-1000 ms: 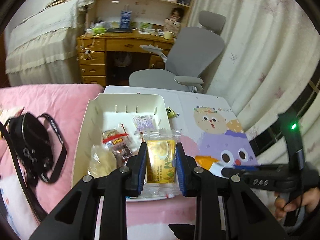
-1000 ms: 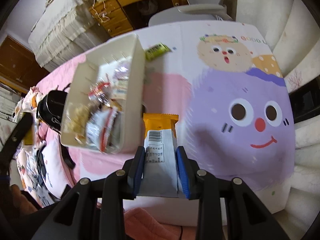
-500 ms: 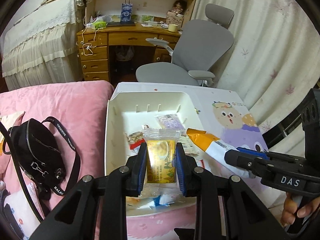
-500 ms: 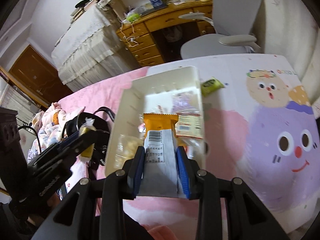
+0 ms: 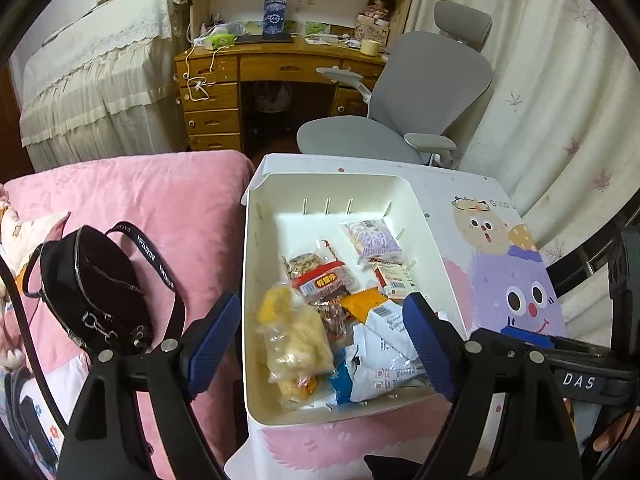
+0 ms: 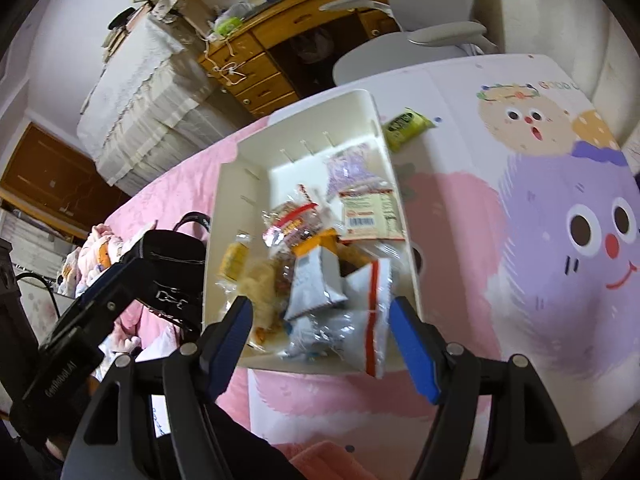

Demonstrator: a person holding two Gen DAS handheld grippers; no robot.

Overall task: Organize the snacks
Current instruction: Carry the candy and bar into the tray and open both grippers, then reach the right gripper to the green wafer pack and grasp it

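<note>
A white bin [image 5: 320, 188] [image 6: 236, 184] on the cartoon-print table holds several snack packets. My left gripper [image 5: 320, 344] hovers over the bin's near end. Its jaws are opening and nothing is between them. The yellow packet [image 5: 274, 304] [image 6: 234, 258] lies at the bin's left side on a pale bag. My right gripper [image 6: 324, 340] is also over the near end. Its jaws are opening too, and the pads touch nothing. Just beyond its fingertips the orange-and-white packet [image 6: 316, 276] [image 5: 380, 316] rests on the pile. A green packet [image 6: 406, 126] lies on the table right of the bin.
A black bag [image 5: 88, 296] lies on the pink bed left of the bin. A grey office chair [image 5: 400, 100] and a wooden desk [image 5: 280, 64] stand behind the table [image 6: 520, 280]. The right gripper's body [image 5: 572, 364] sits close beside the left one.
Both grippers moved over the bin's near end and opened. The yellow packet left the left jaws and the orange-and-white packet left the right jaws. Both now lie in the bin.
</note>
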